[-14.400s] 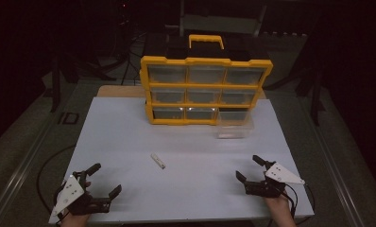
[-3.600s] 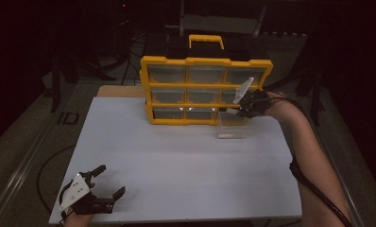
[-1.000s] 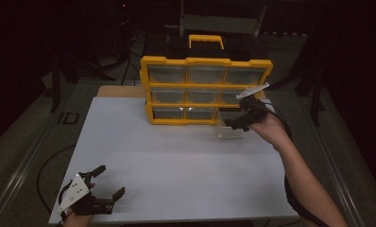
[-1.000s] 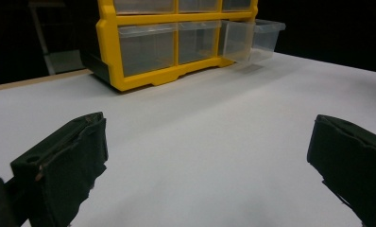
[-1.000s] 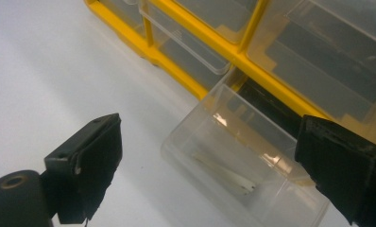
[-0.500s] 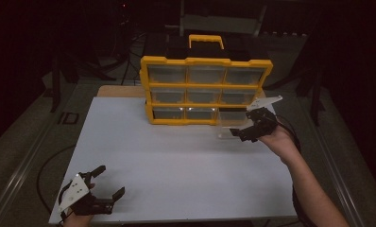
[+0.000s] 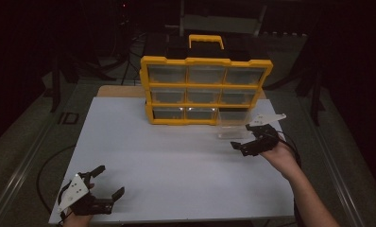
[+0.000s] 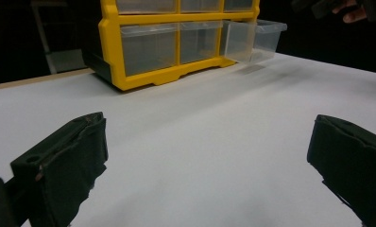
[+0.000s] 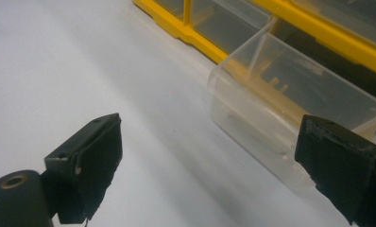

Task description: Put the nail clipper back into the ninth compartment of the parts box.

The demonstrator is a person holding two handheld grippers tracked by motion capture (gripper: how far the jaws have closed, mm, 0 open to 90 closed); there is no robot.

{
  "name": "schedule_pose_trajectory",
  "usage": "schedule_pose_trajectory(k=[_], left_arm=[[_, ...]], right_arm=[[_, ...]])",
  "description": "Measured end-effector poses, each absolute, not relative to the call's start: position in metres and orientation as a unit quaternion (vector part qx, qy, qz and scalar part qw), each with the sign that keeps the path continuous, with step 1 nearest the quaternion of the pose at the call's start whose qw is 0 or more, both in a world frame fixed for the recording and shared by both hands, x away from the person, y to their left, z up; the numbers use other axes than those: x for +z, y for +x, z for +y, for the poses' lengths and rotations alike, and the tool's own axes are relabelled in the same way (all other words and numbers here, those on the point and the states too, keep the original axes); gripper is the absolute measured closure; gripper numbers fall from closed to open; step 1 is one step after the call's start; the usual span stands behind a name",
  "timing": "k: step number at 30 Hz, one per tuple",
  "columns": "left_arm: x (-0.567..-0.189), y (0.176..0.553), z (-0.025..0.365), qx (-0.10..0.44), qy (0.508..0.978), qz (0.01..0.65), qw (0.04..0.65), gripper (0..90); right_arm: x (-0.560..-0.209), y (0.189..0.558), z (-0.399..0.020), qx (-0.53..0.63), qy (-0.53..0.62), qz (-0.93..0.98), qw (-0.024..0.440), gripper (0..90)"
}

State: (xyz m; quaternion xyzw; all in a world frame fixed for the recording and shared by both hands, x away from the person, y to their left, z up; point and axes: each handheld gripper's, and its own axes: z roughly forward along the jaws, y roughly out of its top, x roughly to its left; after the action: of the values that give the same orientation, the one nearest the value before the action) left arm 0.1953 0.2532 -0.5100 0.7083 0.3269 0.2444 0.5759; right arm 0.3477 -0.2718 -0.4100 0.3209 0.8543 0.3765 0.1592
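Gripper [image 7: 245, 137] beside pulled-out drawer [image 7: 233, 124]

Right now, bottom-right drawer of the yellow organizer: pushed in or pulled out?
Pulled out. The clear drawer juts forward of the yellow organizer frame onto the table; the right gripper hovers beside it, jaws open.

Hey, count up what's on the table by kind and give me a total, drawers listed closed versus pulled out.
Yellow drawer cabinet: 1
Closed clear drawers: 8
Pulled-out clear drawer: 1
Grippers, both with jaws open: 2, the left gripper and the right gripper
Total: 12
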Motion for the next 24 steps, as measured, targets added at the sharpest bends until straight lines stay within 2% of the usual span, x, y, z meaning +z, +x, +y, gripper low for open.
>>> schedule_pose_trajectory(k=[15,24], left_arm=[[-0.510,0.195,0.254,0.244,0.708,0.327,0.576,0.5],[-0.510,0.195,0.254,0.246,0.709,0.326,0.575,0.5]], right_arm=[[-0.442,0.321,-0.289,0.421,0.322,0.831,0.166,8.5],[-0.461,0.307,-0.298,0.418,0.343,0.819,0.191,8.5]])
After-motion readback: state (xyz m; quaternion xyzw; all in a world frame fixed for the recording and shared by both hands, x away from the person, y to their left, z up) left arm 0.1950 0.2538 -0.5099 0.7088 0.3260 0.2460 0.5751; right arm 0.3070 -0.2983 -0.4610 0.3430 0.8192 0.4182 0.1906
